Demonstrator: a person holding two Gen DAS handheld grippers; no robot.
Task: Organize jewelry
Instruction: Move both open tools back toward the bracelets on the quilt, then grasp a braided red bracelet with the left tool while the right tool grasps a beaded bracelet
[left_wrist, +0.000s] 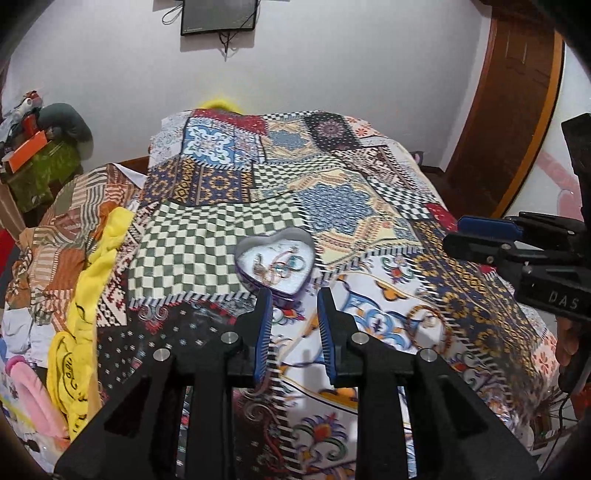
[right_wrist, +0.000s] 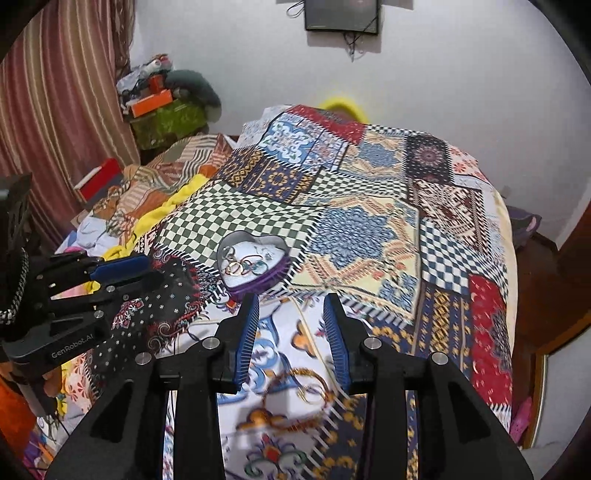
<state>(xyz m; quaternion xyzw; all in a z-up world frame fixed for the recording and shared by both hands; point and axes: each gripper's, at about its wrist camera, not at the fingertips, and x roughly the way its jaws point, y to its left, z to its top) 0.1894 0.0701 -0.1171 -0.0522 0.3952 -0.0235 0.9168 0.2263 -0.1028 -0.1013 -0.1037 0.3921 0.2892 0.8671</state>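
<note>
Left wrist view: item, one heart-shaped tin (left_wrist: 275, 264), lid off, resting on a patchwork bedspread (left_wrist: 229, 236) at about twelve o'clock from the left gripper (left_wrist: 295, 332). Contents: a tangle of rings and thin chains (left_wrist: 277, 267) on a pale lining. Right wrist view: same tin (right_wrist: 253, 262) at eleven o'clock from the right gripper (right_wrist: 291, 332); a gold bangle (right_wrist: 299, 391), blurred, lay loose on the cloth between and just below the right jaws.

Gripper condition: both stood part-way apart with nothing between the pads, clear of the tin.

Handling notes (judged): tin light, stiff, smooth-walled and likely to slide on the soft bedding; best pinched across its rim at the narrow lower point. Chains limp and snag-prone. Bangle rigid and thin; take it across the band, pressing lightly into the cloth.
</note>
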